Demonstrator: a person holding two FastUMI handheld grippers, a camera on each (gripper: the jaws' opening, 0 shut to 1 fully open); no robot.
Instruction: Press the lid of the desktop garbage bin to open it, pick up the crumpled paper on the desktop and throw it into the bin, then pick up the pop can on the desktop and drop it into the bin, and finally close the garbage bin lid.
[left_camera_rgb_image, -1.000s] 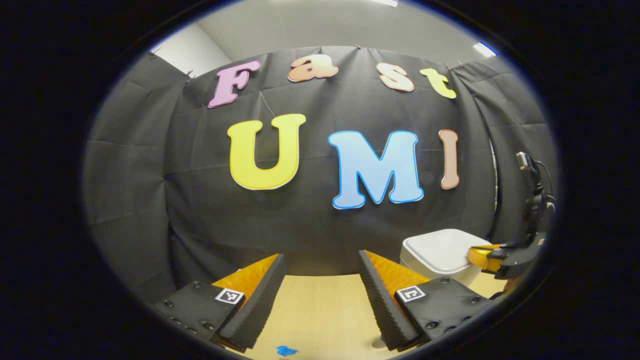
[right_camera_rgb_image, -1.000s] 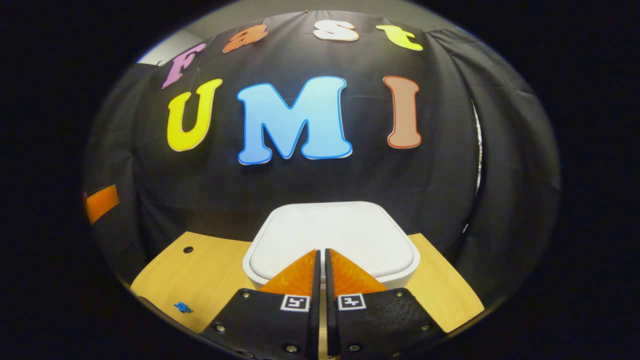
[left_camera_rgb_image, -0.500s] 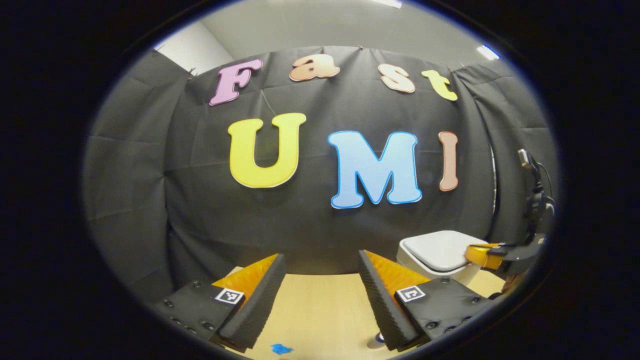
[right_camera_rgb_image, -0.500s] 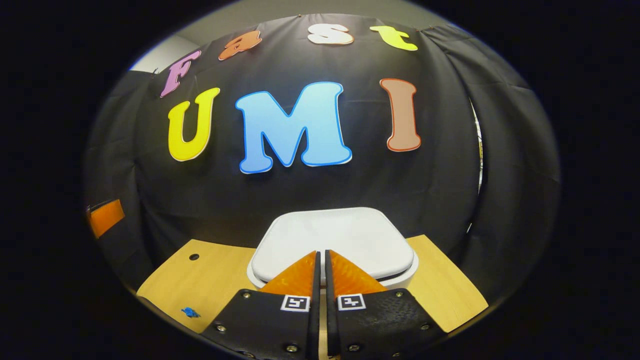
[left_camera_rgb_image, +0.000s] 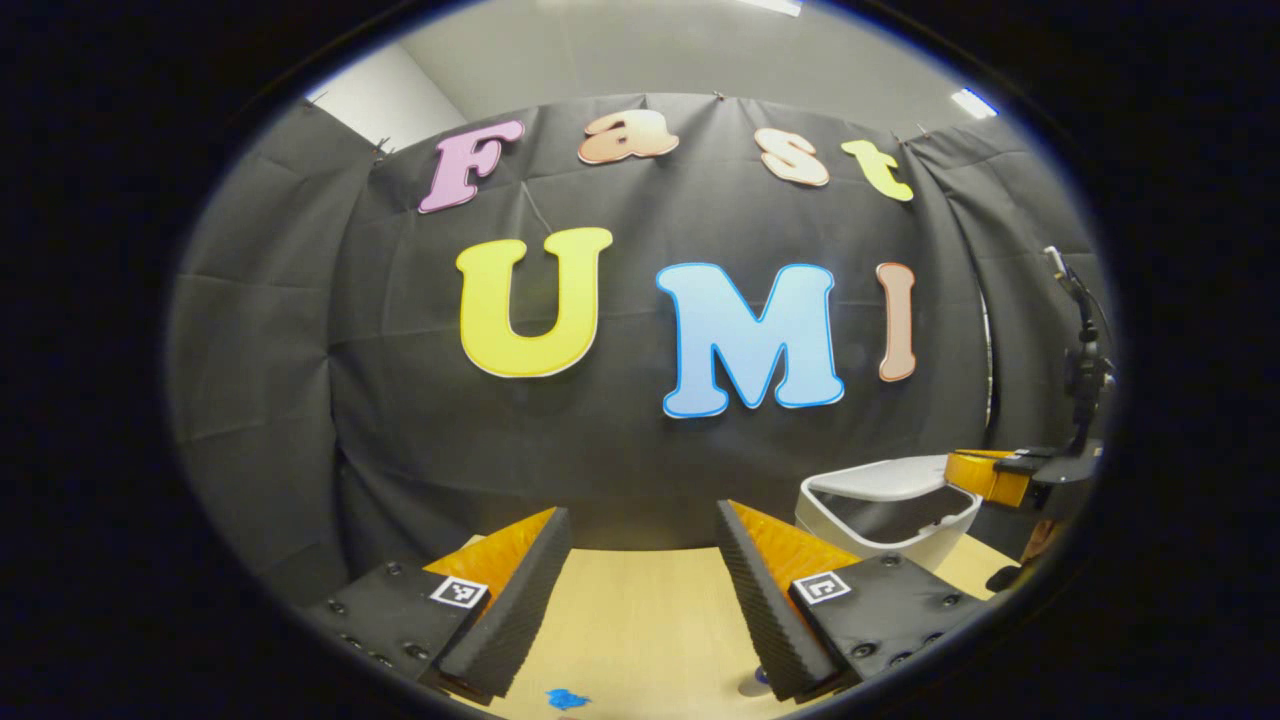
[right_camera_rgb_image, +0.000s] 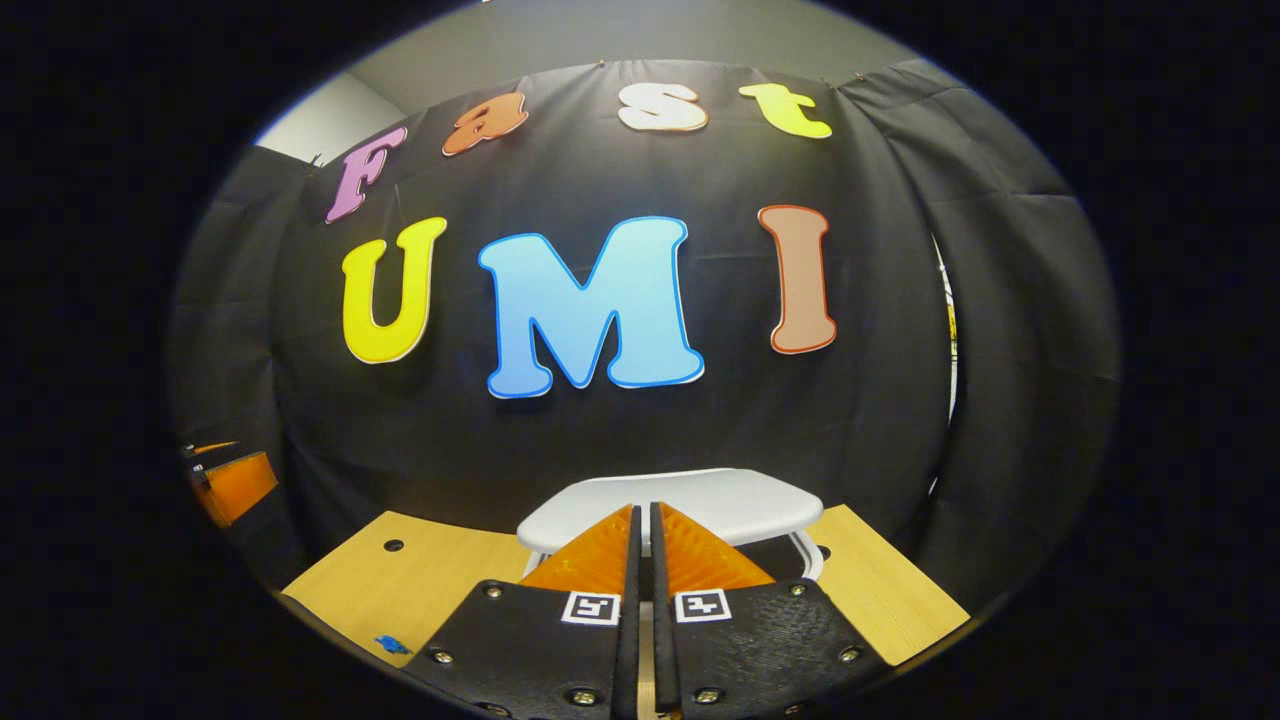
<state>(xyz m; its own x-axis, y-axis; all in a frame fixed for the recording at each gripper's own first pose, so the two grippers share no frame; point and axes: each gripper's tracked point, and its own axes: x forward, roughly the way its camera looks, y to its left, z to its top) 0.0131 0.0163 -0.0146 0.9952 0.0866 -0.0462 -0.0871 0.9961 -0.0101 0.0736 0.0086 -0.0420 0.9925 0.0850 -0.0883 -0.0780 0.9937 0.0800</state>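
The right gripper (right_camera_rgb_image: 641, 520) is hovering with its fingers pressed together, gripping nothing. Just beyond its tips the bin's lid (right_camera_rgb_image: 700, 497) is tilting up over the white garbage bin (left_camera_rgb_image: 935, 545). The left gripper (left_camera_rgb_image: 640, 555) is gaping wide and empty, hanging over the wooden desktop (left_camera_rgb_image: 640, 620), the bin ahead to its right.

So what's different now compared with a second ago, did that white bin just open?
Yes. The bin's lid has popped up at the front, showing the dark inside of the bin; a second ago it lay flat and closed. The right gripper, shut with nothing between its fingers, has lifted up off the lid. The left gripper stayed open above the wooden table.
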